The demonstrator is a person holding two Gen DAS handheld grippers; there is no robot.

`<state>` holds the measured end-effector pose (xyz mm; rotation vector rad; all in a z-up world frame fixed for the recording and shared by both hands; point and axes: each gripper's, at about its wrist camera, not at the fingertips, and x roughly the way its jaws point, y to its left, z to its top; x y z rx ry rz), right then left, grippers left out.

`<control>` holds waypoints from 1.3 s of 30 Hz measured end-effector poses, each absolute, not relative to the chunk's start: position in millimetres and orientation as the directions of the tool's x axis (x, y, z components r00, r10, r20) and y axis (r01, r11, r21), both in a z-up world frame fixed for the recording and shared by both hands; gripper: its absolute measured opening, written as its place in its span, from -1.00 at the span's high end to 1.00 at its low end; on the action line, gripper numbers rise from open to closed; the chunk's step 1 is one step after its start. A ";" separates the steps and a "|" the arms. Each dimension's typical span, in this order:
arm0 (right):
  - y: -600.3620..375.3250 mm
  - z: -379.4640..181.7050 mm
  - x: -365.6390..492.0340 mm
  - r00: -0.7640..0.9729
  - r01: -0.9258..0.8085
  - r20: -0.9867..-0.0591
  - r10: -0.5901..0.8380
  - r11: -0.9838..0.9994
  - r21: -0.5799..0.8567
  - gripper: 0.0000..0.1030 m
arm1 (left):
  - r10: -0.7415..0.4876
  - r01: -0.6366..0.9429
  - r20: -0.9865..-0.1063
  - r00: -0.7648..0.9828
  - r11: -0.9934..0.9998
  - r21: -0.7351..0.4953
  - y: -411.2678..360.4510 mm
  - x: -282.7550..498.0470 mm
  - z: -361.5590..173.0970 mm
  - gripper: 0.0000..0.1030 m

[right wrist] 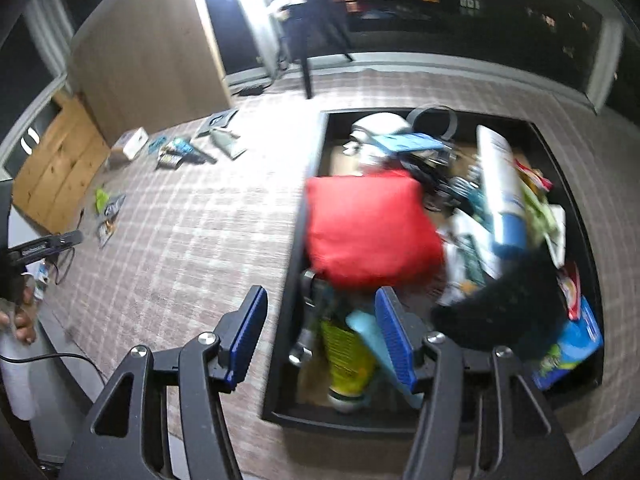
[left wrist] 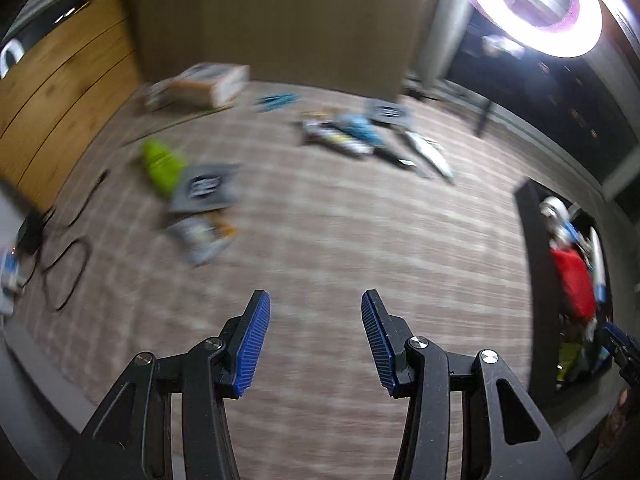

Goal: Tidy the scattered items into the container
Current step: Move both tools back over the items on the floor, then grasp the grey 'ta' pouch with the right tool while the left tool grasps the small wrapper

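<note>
Checked carpet (left wrist: 340,220) under both my grippers. Left gripper (left wrist: 316,312) spread, empty; scattered packets (left wrist: 200,192) well ahead of its fingers. Right gripper (right wrist: 320,308) spread, empty, at container (right wrist: 296,216) rim; red pouch (right wrist: 372,232) just beyond fingertips

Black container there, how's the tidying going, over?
Left gripper open, empty, over carpet. Right gripper open, empty, at the rim of the black rectangular container; red soft pouch already inside. Lime-green packet and grey packets still scattered; path unobstructed.

A pale plaid woven carpet (left wrist: 360,220) covers the floor; a bright ring light (left wrist: 528,4) glares far right beside dark night windows (right wrist: 440,4).
</note>
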<state>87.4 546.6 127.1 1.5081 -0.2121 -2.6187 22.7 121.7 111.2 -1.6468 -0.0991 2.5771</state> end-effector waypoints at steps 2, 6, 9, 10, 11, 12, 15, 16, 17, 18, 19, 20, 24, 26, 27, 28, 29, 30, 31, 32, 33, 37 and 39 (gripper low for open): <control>529.2 128.6 79.7 -0.490 0.050 -0.852 -0.182 -0.982 0.181 -0.08 | 0.094 0.017 -0.901 -0.423 -0.994 -0.111 90.7 19.5 110.1 0.12; 495.5 136.8 58.1 -0.498 0.079 -0.846 -0.190 -0.982 0.174 -0.08 | 0.066 0.105 -0.892 -0.448 -0.986 -0.126 37.4 7.8 115.3 0.12; 475.8 145.2 41.3 -0.506 0.096 -0.839 -0.201 -0.979 0.177 -0.08 | 0.057 0.157 -0.885 -0.463 -0.977 -0.145 4.4 -6.0 120.2 0.12; 467.2 149.3 34.0 -0.510 0.106 -0.836 -0.202 -0.979 0.171 -0.08 | 0.054 0.171 -0.884 -0.465 -0.974 -0.150 -5.5 -12.1 121.4 0.12; 459.2 152.9 27.4 -0.514 0.119 -0.834 -0.200 -0.980 0.162 -0.08 | 0.052 0.183 -0.884 -0.465 -0.971 -0.154 -14.8 -19.5 122.5 0.12; 450.4 157.1 20.2 -0.518 0.134 -0.832 -0.198 -0.980 0.149 -0.08 | 0.051 0.190 -0.884 -0.465 -0.969 -0.157 -21.7 -26.5 123.4 0.12; 423.4 167.7 -1.2 -0.523 0.177 -0.828 -0.204 -0.976 0.128 -0.12 | 0.059 0.211 -0.882 -0.468 -0.962 -0.176 -39.0 -47.8 126.3 0.12; 416.0 170.1 -8.0 -0.524 0.185 -0.826 -0.207 -0.974 0.128 -0.16 | 0.074 0.214 -0.881 -0.467 -0.957 -0.194 -42.9 -53.8 126.4 0.12; 408.4 171.6 -16.2 -0.525 0.193 -0.824 -0.214 -0.973 0.130 -0.17 | 0.096 0.213 -0.879 -0.466 -0.953 -0.217 -45.4 -60.6 125.9 0.12; 403.5 171.9 -22.0 -0.526 0.199 -0.823 -0.216 -0.972 0.128 -0.17 | 0.113 0.207 -0.879 -0.463 -0.951 -0.231 -45.8 -67.5 125.0 0.12; 397.1 171.7 -30.0 -0.529 0.204 -0.822 -0.210 -0.972 0.117 -0.17 | 0.119 0.199 -0.880 -0.460 -0.952 -0.233 -44.9 -73.9 124.4 0.12; 391.3 171.6 -36.3 -0.534 0.208 -0.821 -0.201 -0.973 0.103 -0.17 | 0.118 0.192 -0.880 -0.460 -0.954 -0.229 -42.8 -80.4 123.8 0.12; 366.9 163.4 -64.2 -0.523 0.233 -0.833 -0.181 -0.970 0.064 -0.17 | 0.119 0.174 -0.885 -0.450 -0.960 -0.218 -39.1 -108.5 115.6 0.12; 353.8 159.7 -74.9 -0.505 0.265 -0.837 -0.210 -0.961 0.082 -0.17 | 0.138 0.191 -0.895 -0.424 -0.953 -0.237 -43.5 -122.8 105.0 0.12; 346.1 158.5 -78.5 -0.500 0.278 -0.838 -0.219 -0.957 0.084 -0.17 | 0.152 0.196 -0.899 -0.410 -0.948 -0.250 -45.9 -129.7 99.2 0.12; 334.1 156.5 -84.4 -0.489 0.304 -0.839 -0.238 -0.948 0.092 -0.17 | 0.159 0.204 -0.904 -0.397 -0.945 -0.256 -47.6 -135.9 93.3 0.12; 323.2 154.3 -89.4 -0.474 0.329 -0.840 -0.263 -0.938 0.108 -0.17 | 0.160 0.212 -0.908 -0.386 -0.943 -0.256 -49.2 -141.2 88.0 0.12; 308.0 150.4 -96.8 -0.445 0.358 -0.844 -0.298 -0.924 0.138 -0.17 | 0.160 0.221 -0.911 -0.380 -0.940 -0.258 -51.6 -146.3 82.9 0.12; 298.0 146.4 -101.8 -0.421 0.375 -0.847 -0.325 -0.912 0.163 -0.17 | 0.163 0.233 -0.913 -0.373 -0.937 -0.262 -54.7 -150.5 78.2 0.12; 285.4 142.4 -106.8 -0.393 0.392 -0.849 -0.354 -0.899 0.193 -0.17 | 0.171 0.243 -0.913 -0.371 -0.931 -0.273 -58.3 -153.2 74.7 0.12; 268.6 137.1 -114.0 -0.357 0.414 -0.849 -0.388 -0.881 0.228 -0.17 | 0.181 0.254 -0.912 -0.368 -0.924 -0.287 -62.9 -155.8 70.8 0.12; 214.5 119.0 -131.3 -0.286 0.474 -0.858 -0.427 -0.841 0.261 -0.17 | 0.209 0.280 -0.912 -0.353 -0.906 -0.317 -74.8 -155.8 56.7 0.12; 193.0 103.6 -141.4 -0.231 0.468 -0.868 -0.440 -0.832 0.297 -0.17 | 0.237 0.288 -0.909 -0.343 -0.895 -0.342 -77.6 -151.5 50.8 0.12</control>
